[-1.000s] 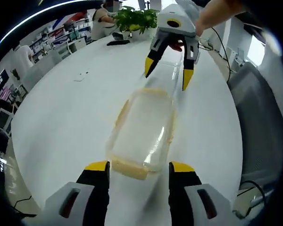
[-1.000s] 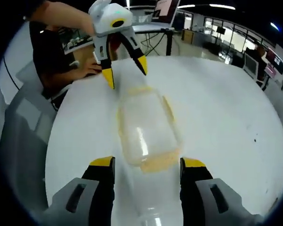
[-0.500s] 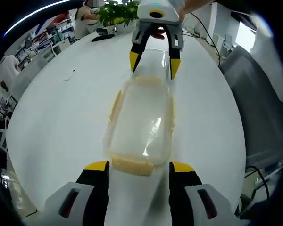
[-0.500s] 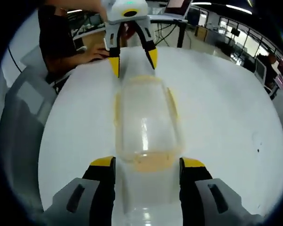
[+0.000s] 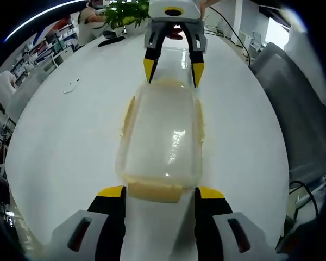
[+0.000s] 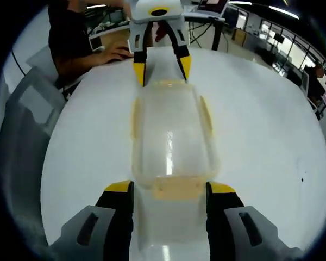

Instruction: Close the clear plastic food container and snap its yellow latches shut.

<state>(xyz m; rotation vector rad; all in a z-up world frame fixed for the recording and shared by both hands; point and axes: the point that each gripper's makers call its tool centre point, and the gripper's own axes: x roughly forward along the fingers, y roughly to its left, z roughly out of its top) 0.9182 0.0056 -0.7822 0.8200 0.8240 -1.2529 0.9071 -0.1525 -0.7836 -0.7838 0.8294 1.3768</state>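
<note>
The clear plastic container lies lengthwise on the white table with its lid resting on top. Yellow latches stick out along its long sides. Another yellow latch sits at the near end, between the jaws of my left gripper, which is open. My right gripper is open too and straddles the far end. In the right gripper view the container runs from my right gripper up to my left gripper. A yellow end latch lies between the right jaws.
A potted plant and a dark phone sit at the table's far edge. A person in dark clothes rests a hand on the table. A grey chair stands beside the table.
Both grippers have closed in on the container's two ends and lined up with its long axis. The jaws stay open. The container has not visibly shifted on the table.
</note>
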